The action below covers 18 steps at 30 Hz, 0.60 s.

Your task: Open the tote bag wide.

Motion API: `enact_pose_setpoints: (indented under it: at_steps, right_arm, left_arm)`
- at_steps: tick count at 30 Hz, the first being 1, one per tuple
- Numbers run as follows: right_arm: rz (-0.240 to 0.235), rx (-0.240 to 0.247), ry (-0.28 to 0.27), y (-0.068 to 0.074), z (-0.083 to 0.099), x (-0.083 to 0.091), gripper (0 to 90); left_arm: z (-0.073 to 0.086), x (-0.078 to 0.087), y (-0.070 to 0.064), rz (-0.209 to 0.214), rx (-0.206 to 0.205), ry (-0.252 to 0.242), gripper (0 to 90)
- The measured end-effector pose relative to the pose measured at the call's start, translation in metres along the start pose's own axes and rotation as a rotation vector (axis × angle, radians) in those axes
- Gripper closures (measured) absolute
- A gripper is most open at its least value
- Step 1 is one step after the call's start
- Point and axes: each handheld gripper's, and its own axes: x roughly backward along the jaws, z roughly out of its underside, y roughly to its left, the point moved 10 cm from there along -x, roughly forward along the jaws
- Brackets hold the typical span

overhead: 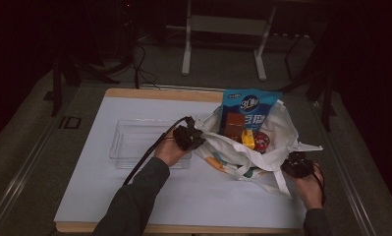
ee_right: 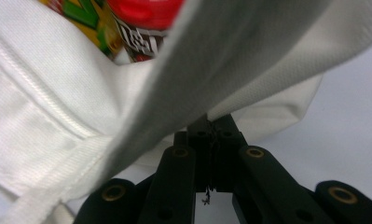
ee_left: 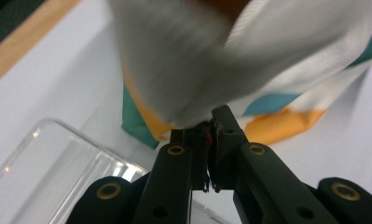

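Note:
A white cloth tote bag point(overhead: 277, 132) with teal and orange patches lies open on the white mat, right of centre. Inside it stand a blue snack bag point(overhead: 247, 105), a brown packet point(overhead: 232, 124), a yellow box point(overhead: 248, 139) and a red candy tub point(overhead: 262, 140). My left gripper point(overhead: 189, 137) is shut on the bag's left rim point(ee_left: 193, 93). At the bag's front right edge, my right gripper point(overhead: 297, 165) is shut on the cloth point(ee_right: 230, 70). The red tub point(ee_right: 144, 18) and a yellow pack point(ee_right: 88, 16) show past the cloth in the right gripper view.
A clear plastic tray point(overhead: 134, 142) sits on the mat point(overhead: 134, 196) left of the bag, under my left hand; its corner point(ee_left: 48, 158) shows in the left gripper view. Wooden board edges frame the mat. A metal stand point(overhead: 223, 29) is beyond the table.

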Motion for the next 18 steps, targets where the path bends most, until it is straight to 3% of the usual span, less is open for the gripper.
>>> enact_pose_setpoints:
  at_steps: [2, 7, 14, 18]
  right_arm:
    - [0.0, -0.004, 0.006, 0.0, 0.001, -0.002, 88.7]
    - [-0.006, -0.035, 0.026, 0.001, 0.003, -0.01, 88.6]
    - [-0.001, -0.052, 0.037, 0.0, 0.004, -0.014, 88.4]
    - [-0.006, -0.077, 0.032, -0.001, 0.004, -0.008, 79.3]
  left_arm:
    - [0.0, 0.0, 0.0, 0.0, 0.0, 0.0, 86.6]
    - [0.003, -0.013, 0.0, 0.022, 0.051, 0.011, 86.5]
    - [0.004, -0.014, 0.001, 0.022, 0.062, 0.016, 86.4]
    - [0.004, -0.01, 0.001, 0.037, 0.08, -0.005, 82.9]
